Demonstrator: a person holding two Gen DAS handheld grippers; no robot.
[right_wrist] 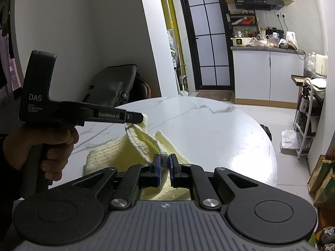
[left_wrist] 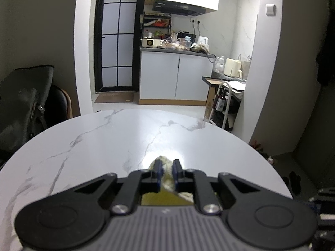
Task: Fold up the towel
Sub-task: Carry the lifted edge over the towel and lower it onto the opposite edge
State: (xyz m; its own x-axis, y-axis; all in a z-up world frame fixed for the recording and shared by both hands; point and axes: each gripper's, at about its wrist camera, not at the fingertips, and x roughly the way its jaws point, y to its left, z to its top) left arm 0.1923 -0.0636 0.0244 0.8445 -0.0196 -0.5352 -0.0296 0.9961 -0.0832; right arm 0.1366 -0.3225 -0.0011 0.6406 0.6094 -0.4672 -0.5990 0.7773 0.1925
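Left tool [right_wrist: 134, 119] and right tool [right_wrist: 165, 164] each clamped on yellow towel [right_wrist: 117, 152], raised over marble worktop [right_wrist: 209, 129].

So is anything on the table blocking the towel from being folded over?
Nothing visible does. Both grippers already grip the towel: the left gripper pinches a raised corner, the right gripper an edge. The marble table beyond looks bare.

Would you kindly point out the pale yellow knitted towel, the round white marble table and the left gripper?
pale yellow knitted towel [right_wrist: 117, 152], right wrist view, bunched middle.
round white marble table [left_wrist: 100, 142], left wrist view, bare top.
left gripper [right_wrist: 137, 118], right wrist view, fingertips.
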